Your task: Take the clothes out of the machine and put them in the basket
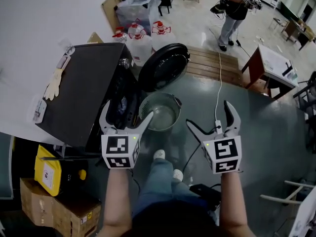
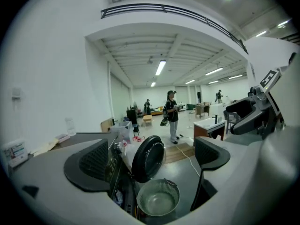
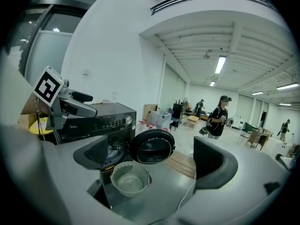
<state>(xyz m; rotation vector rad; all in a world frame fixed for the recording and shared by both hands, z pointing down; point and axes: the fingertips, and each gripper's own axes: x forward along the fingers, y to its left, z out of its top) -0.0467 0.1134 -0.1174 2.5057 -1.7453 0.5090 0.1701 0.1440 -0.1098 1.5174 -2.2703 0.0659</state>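
I am wearing blue jeans (image 1: 160, 181) and white shoes (image 1: 159, 155), which are showing just past the jeans' hems. Left of the jeans, my left gripper (image 1: 127, 110) is showing pale grey jaws lined with dark ribbed pads (image 2: 91, 162). It is carrying a cube (image 1: 121, 151) of black-and-white square markers with a small green light (image 1: 133, 138) glowing. Right of the jeans, my right gripper (image 1: 208, 113) is wearing the same colours and its own marker cube (image 1: 225, 155).

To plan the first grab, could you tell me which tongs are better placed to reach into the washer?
Probably left: the open left tongs hover beside the black front-loading washing machine's doorway; the right tongs sit farther, beyond the pale plastic basket.
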